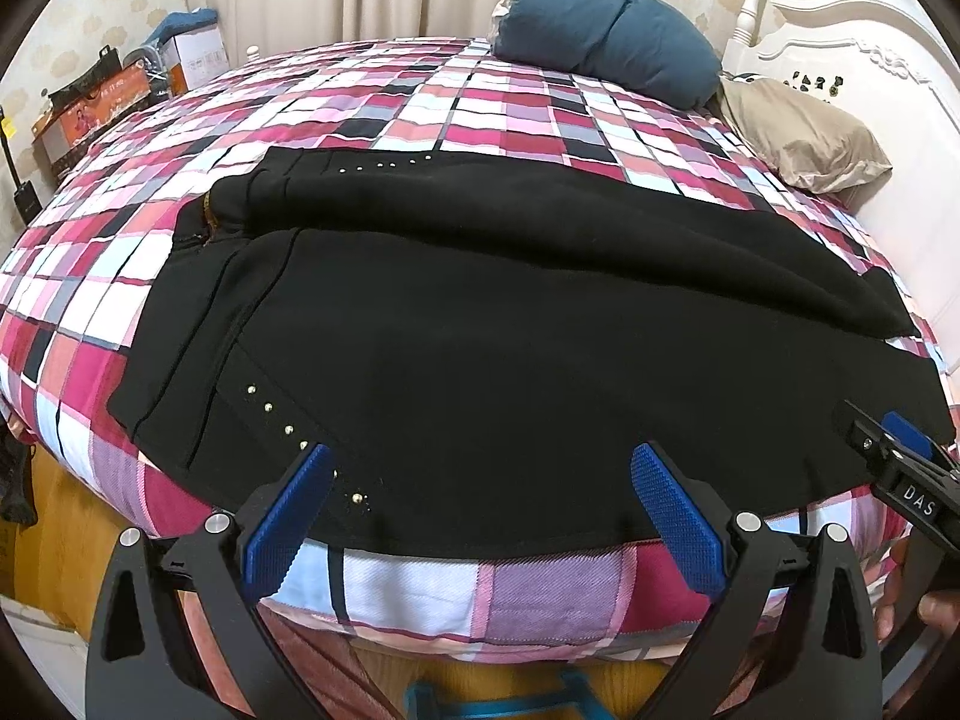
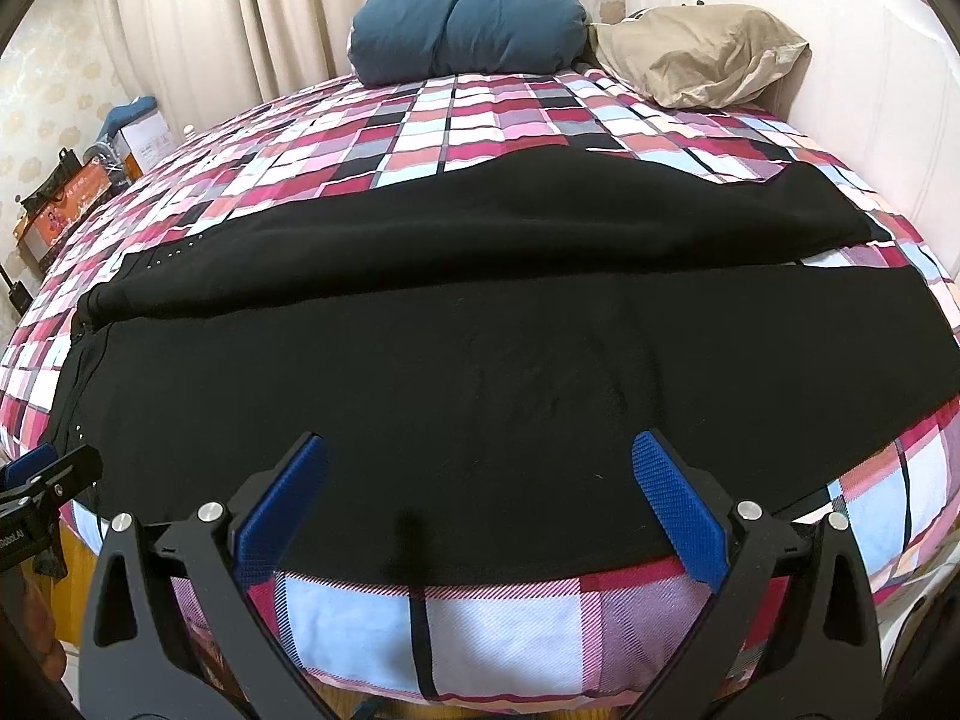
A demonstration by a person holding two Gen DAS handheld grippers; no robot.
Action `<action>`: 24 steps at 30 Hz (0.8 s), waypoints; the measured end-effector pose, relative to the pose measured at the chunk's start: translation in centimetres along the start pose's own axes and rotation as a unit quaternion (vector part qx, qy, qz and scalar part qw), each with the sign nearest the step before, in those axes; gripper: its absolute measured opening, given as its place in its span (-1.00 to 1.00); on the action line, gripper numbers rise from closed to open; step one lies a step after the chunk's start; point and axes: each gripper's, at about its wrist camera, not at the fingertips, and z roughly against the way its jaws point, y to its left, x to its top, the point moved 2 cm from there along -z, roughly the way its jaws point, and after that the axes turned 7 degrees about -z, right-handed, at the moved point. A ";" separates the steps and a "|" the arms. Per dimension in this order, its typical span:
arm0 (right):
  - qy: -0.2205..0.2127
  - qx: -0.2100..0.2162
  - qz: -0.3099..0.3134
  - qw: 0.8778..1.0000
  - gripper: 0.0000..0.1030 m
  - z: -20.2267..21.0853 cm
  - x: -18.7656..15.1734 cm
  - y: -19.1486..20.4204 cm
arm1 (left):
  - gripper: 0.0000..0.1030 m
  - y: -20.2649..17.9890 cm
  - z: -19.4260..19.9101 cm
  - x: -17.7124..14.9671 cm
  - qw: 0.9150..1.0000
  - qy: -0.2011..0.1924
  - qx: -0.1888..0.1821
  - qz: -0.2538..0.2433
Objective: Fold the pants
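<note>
Now black pants (image 1: 510, 324) lie spread along bed (image 1: 420, 576) near edge, waistband toward left. My left gripper (image 1: 480, 498) and right gripper (image 2: 480, 492) gape apart, holding nothing. Risk: pinching checkered cover with hem, or one layer only, skewing fold.

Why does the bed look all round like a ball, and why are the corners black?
Left wrist view: the fisheye lens bends the checked bedspread into a dome and darkens the corners. Right wrist view: same bulge, and the black pants show almost no detail, though the picture looks sharp and evenly lit.
</note>
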 end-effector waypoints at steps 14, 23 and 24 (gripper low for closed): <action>-0.006 0.019 0.026 0.999 0.96 0.2 2.6 1.8 | 0.92 9.8 0.6 6.7 0.997 -0.030 -0.072 0.023; -0.006 0.042 0.058 0.997 0.96 -1.0 5.3 5.5 | 0.92 24.9 -7.5 16.4 0.979 -0.002 -0.163 0.124; -0.003 0.044 0.061 0.997 0.96 -1.3 5.5 5.9 | 0.92 25.7 -9.2 17.1 0.975 0.011 -0.178 0.130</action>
